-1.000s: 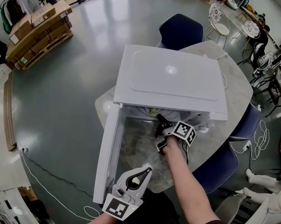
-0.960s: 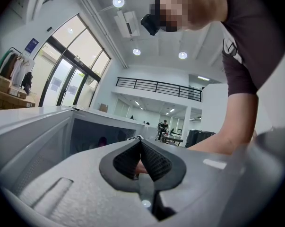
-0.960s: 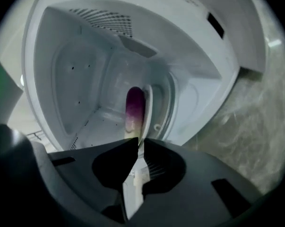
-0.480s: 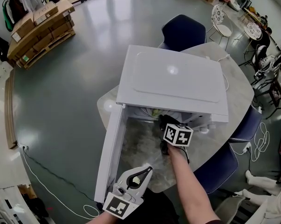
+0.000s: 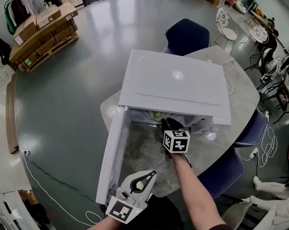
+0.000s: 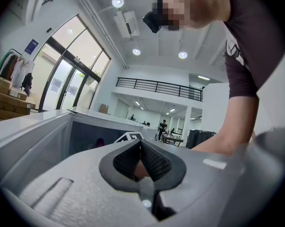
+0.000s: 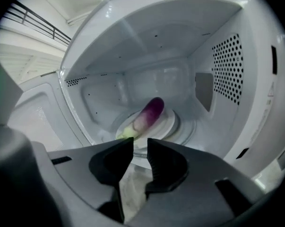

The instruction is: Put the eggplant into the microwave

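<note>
Rolled over since a second ago, the right tongs [image 5: 166,124] now show their marker cube face-up at the mouth of the microwave [image 5: 175,83]. Nearest, the left tongs [image 5: 152,174] sit beside the free end of the open door [image 5: 113,152], jaws together and empty. Farther in, the right tongs' jaws are opening with nothing between them. Beyond them, the eggplant [image 7: 148,113] lies on the glass plate [image 7: 173,126] inside, clear of the jaws.

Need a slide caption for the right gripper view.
Eggplant lies on the microwave turntable; right gripper in front, its jaws opening, nothing between them.
</note>
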